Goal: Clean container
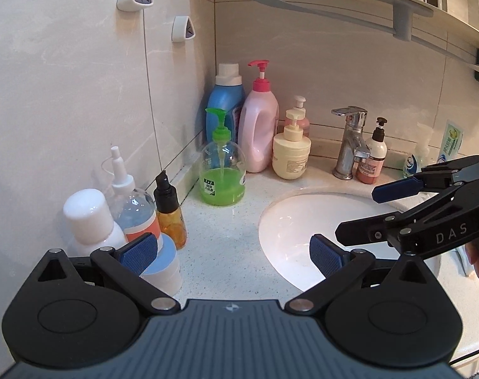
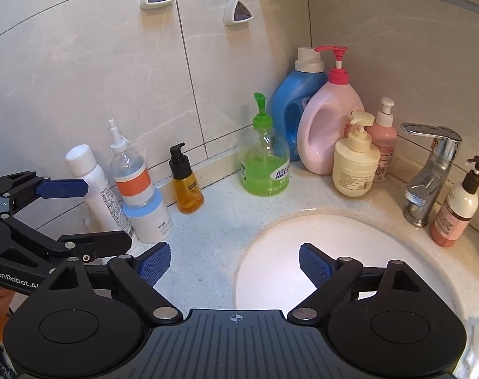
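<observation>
Several bottles stand on a speckled counter around a white sink [image 1: 302, 221] [image 2: 302, 252]. A clear pump bottle of green liquid [image 1: 222, 170] [image 2: 264, 165] stands near the wall corner. My left gripper [image 1: 233, 255] is open and empty, low over the counter beside the sink's left rim. My right gripper [image 2: 234, 265] is open and empty over the sink's left rim. Each gripper shows in the other's view: the right one [image 1: 359, 211] over the sink, the left one [image 2: 106, 211] in front of the left bottles.
A blue detergent bottle [image 1: 225, 104], pink pump bottle [image 1: 260, 126], cream pump bottle [image 1: 291, 151] and a small pink one [image 2: 383, 135] crowd the corner. A chrome tap [image 1: 350, 142] stands behind the sink beside a brown-capped bottle [image 1: 372, 154]. White, orange-banded and amber bottles [image 2: 185, 183] line the left wall.
</observation>
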